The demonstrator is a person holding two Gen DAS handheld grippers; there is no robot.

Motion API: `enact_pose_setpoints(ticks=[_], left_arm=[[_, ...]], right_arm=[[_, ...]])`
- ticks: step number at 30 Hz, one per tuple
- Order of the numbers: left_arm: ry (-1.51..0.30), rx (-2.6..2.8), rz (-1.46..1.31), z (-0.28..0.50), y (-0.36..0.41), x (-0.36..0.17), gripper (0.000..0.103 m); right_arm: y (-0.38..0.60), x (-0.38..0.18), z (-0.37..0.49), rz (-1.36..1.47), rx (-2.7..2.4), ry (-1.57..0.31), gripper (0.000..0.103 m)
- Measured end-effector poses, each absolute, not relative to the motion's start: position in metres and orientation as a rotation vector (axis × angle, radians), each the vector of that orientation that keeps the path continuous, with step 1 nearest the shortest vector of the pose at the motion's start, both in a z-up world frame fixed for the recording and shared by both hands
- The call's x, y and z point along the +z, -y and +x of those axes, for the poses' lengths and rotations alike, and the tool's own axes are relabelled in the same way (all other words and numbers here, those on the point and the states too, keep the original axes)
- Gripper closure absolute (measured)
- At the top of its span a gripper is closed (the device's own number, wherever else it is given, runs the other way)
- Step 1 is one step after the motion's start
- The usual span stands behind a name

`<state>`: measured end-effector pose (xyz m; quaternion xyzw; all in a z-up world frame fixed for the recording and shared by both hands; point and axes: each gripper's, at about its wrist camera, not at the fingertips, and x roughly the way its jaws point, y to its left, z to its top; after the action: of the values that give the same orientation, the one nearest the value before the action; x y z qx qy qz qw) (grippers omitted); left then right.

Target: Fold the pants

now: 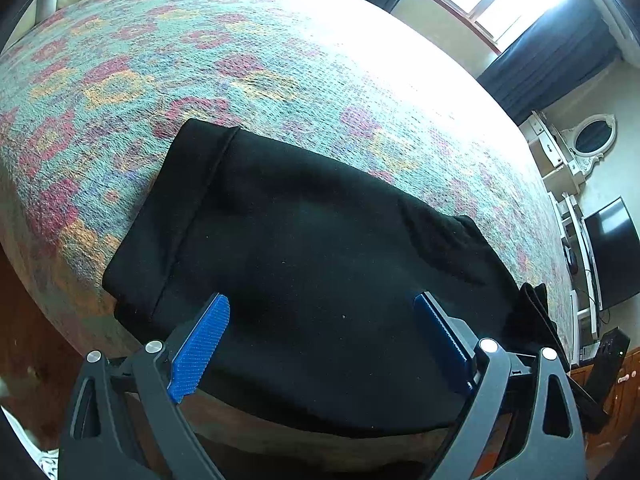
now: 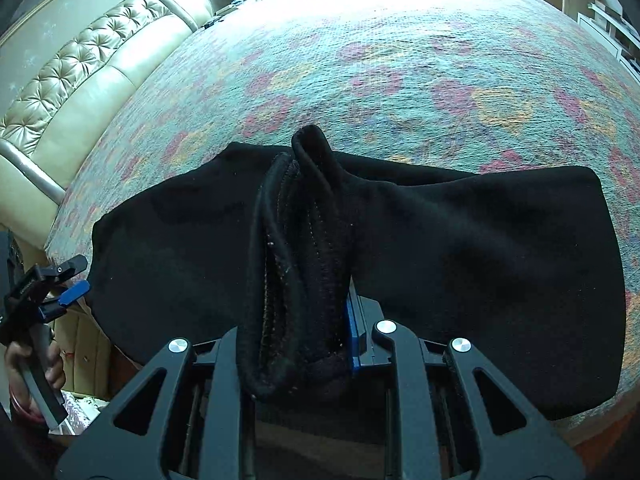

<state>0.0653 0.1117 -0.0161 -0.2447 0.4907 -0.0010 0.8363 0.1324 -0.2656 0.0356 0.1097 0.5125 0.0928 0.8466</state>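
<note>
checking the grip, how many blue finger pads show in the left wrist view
2: one pad at lower left, the other at lower right, standing apart over the black pants.

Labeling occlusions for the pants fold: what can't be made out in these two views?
- Right wrist view: the right gripper is shut on a bunched fold of the pants; the cloth hides one pad.
- Left wrist view: the pants' near edge runs behind the open left gripper; its frame blocks it.
- Right wrist view: the person's hand is cut by the left edge.
- Both views: black cloth hides layer count.
</note>
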Motion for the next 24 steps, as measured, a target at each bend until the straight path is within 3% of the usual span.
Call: enact_pose_setpoints(ticks=[24], left_arm=[[-1.08, -0.009, -0.501, 0.074, -0.109, -0.02, 0.011]], right_arm=[[0.222, 0.022, 0.125, 0.009, 0.127, -1.08, 0.076]])
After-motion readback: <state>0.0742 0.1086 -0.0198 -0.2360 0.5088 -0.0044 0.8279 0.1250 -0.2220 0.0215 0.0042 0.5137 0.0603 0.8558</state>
